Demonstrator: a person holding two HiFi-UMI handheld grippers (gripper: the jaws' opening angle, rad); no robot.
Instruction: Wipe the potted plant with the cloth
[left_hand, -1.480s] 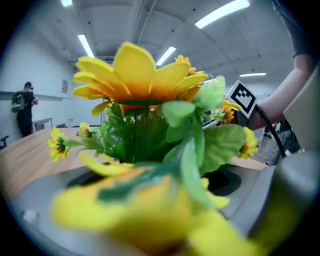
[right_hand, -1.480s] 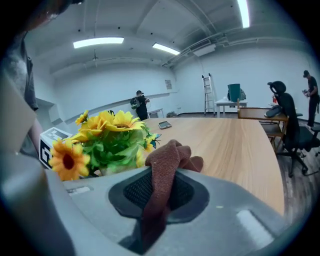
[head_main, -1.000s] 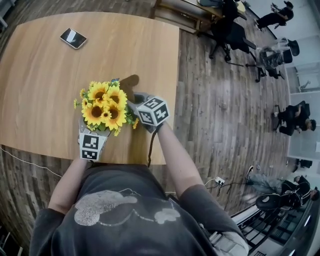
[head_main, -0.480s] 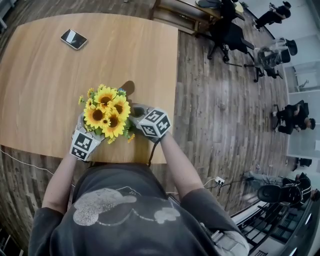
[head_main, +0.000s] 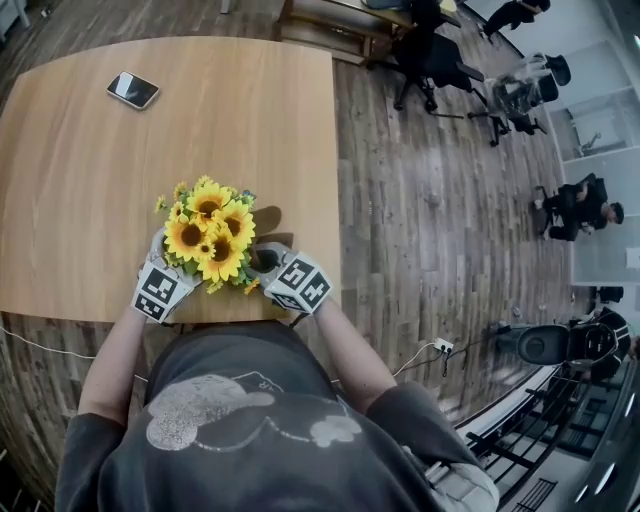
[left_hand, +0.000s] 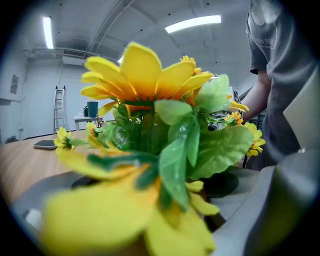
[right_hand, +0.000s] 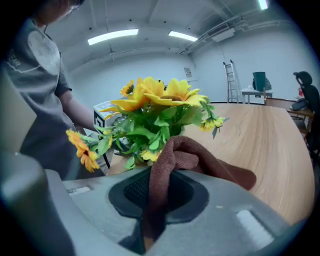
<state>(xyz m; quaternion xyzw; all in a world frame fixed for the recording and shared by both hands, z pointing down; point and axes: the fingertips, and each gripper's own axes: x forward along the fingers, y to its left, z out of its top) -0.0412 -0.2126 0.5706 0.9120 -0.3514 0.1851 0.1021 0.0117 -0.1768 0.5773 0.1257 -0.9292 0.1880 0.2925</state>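
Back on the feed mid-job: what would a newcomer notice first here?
The bright yellow sunflower plant stands at the table's near edge. The right hand-held gripper pinches a brown cloth beside the blooms; the left hand-held gripper grips the plant low down. A phone lies far off, alone.

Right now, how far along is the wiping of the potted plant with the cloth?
Done: the cloth is picked up, pinched in the right gripper. In hand: that gripper sits beside the potted plant with the cloth close to its lower leaves; the left gripper has foliage between its parted jaws, grip unclear. Left: the wiping itself; no wiped leaf can be told apart.
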